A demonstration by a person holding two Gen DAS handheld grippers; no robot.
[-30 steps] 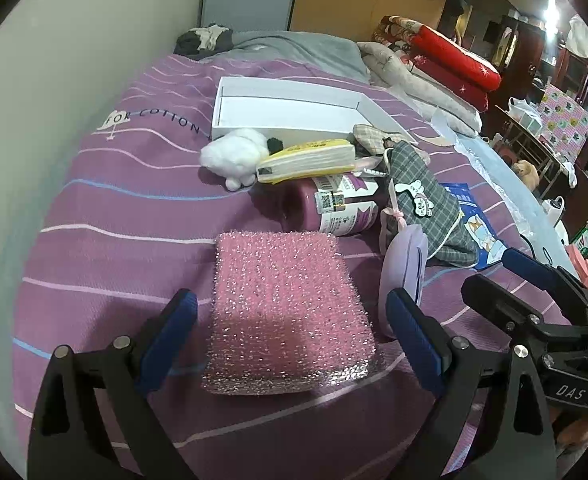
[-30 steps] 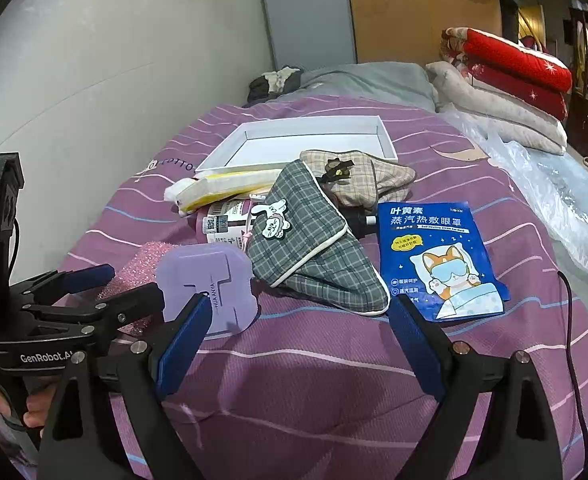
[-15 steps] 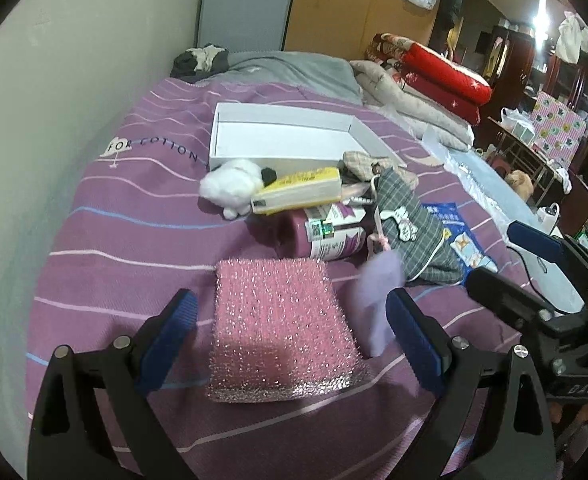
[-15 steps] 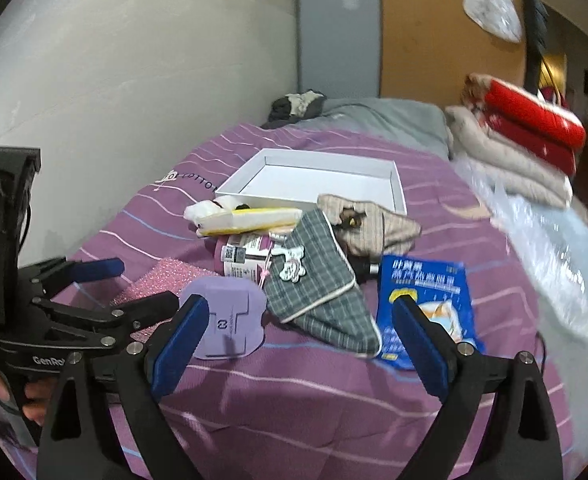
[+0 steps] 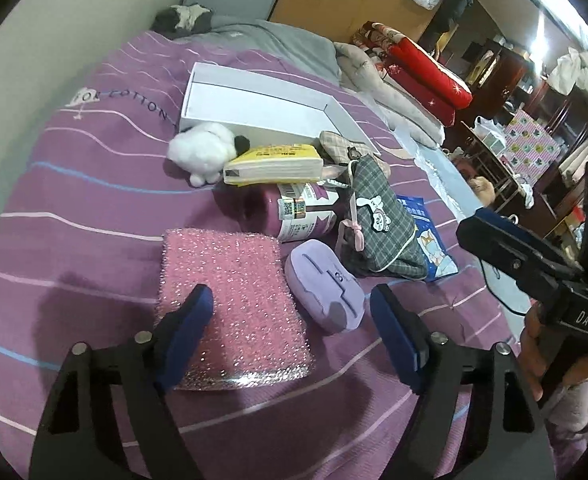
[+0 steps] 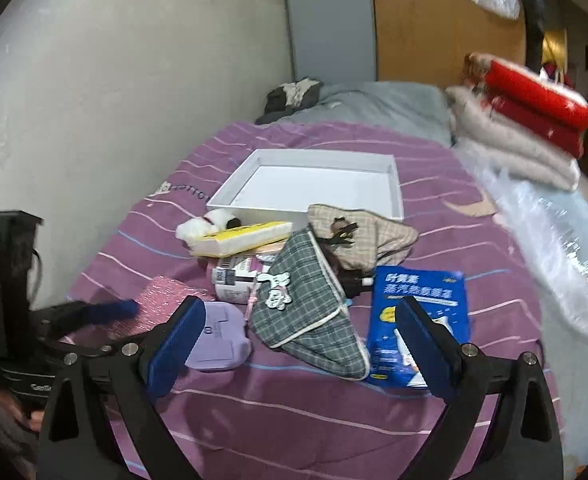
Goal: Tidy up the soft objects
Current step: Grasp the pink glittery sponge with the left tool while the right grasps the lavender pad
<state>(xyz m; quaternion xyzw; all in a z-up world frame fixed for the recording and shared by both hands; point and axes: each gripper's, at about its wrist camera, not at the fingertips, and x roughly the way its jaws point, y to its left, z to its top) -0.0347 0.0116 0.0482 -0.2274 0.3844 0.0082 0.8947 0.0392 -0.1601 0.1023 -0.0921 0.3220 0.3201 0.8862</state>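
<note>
Two grippers are over the purple bedspread [image 5: 74, 216] and neither has anything in hand yet. My left gripper [image 5: 292, 332] is tilted down over the pink sponge [image 5: 230, 300], and its jaws are closing right now: the sponge's near end lies between them, the left pad over its near left corner, but the pads are not pressing it as far as I can see. The lilac foam pad [image 5: 325, 284] also sits between those jaws, just inside the right one and touching the sponge's right edge.

My right gripper [image 6: 299, 344] hangs spread wide and empty, pitched down, with the grey plaid pouch [image 6: 305, 312] beyond the gap between its jaws and the blue eye-mask packet [image 6: 417, 320] behind its right jaw.

I read this as the pick-up step for the sponge, first of the soft things to go. The white tray [image 6: 313, 184] lies far ahead of both sets of jaws, past the heap, and looks like the destination, though I am only guessing.

Next I need the left jaws centred on the sponge alone, shifted off the lilac pad, then squeezed gently since it will compress, and lifted clear of the bottle [image 5: 294, 216] ahead.
</note>
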